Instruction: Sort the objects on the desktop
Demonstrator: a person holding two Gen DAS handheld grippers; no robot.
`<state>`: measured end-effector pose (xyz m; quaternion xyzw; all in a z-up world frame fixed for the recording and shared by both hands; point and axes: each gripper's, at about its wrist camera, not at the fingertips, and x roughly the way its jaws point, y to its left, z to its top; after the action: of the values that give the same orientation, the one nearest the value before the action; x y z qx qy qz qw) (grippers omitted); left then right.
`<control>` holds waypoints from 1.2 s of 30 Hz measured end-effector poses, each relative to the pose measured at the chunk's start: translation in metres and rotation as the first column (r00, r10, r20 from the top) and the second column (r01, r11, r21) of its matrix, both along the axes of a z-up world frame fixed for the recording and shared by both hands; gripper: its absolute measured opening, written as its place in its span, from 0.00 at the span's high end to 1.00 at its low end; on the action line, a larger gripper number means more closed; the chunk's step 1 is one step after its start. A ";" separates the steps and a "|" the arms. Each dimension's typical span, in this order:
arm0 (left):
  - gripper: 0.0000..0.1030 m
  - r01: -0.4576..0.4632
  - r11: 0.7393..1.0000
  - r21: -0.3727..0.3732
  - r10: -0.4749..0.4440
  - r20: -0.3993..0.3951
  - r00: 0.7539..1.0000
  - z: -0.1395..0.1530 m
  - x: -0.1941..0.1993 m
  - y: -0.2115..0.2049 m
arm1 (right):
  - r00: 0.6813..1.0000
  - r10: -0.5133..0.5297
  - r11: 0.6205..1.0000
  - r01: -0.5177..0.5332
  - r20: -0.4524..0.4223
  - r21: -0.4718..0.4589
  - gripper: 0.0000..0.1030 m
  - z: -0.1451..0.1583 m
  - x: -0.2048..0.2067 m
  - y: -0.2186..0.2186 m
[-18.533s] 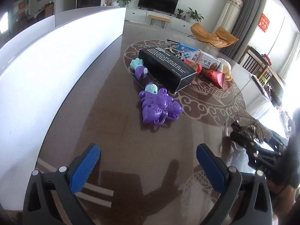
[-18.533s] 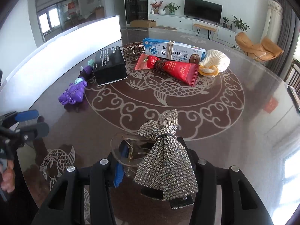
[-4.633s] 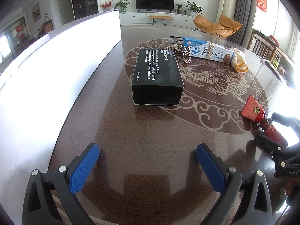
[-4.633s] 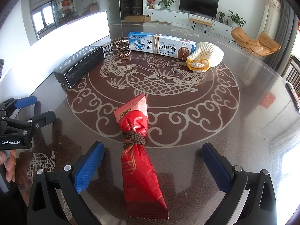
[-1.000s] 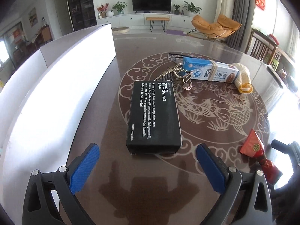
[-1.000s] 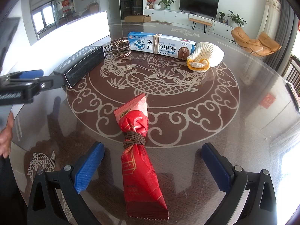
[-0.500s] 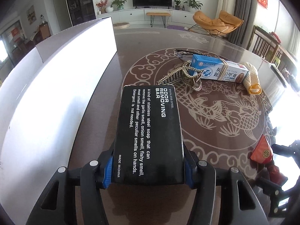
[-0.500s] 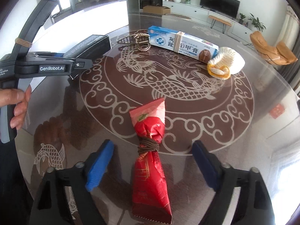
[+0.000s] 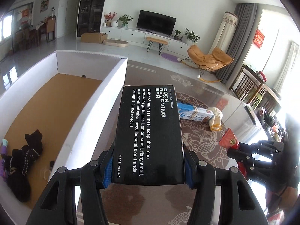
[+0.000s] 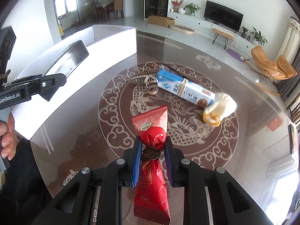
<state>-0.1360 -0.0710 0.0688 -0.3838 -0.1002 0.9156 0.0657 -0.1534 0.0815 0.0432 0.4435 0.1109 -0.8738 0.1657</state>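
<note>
My left gripper (image 9: 148, 168) is shut on a black soap box (image 9: 148, 131) printed "odor removing bar" and holds it in the air beside the white sorting box (image 9: 78, 131). The box also shows in the right wrist view (image 10: 65, 63). My right gripper (image 10: 152, 161) is shut on a red foil packet (image 10: 151, 136) at its string-tied waist, lifted above the table. The packet's tip shows in the left wrist view (image 9: 228, 138).
On the round brown table (image 10: 215, 150) lie a blue toothpaste box (image 10: 183, 88), a cream knitted glove (image 10: 219, 110) and a metal hair clip (image 10: 148, 82). Inside the white sorting box lie a black bow (image 9: 26, 153) and a purple toy (image 9: 2, 161).
My left gripper has lifted the black box off the table to the height of the sorting box rim. My right gripper has closed on the red packet and raised it.
</note>
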 end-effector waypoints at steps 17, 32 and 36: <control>0.45 -0.290 0.946 -0.149 0.307 0.107 0.946 0.002 -0.027 -0.194 | 0.954 0.296 0.931 -0.299 -0.043 -0.209 0.77 0.094 -0.094 -0.263; 0.15 -0.443 0.854 -0.275 0.470 0.038 0.882 -0.032 0.008 -0.172 | 0.967 0.241 0.957 -0.252 -0.086 -0.142 0.18 0.022 -0.082 -0.291; 0.10 -0.420 0.882 -0.216 0.405 -0.110 0.908 -0.002 0.032 -0.131 | 0.957 0.138 0.979 -0.171 -0.257 -0.111 0.01 0.045 -0.053 -0.223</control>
<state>-0.1037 -0.2016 0.0670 -0.3301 -0.0685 0.9253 -0.1734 -0.2065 -0.1411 0.0879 0.3088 0.1069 -0.9121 0.2476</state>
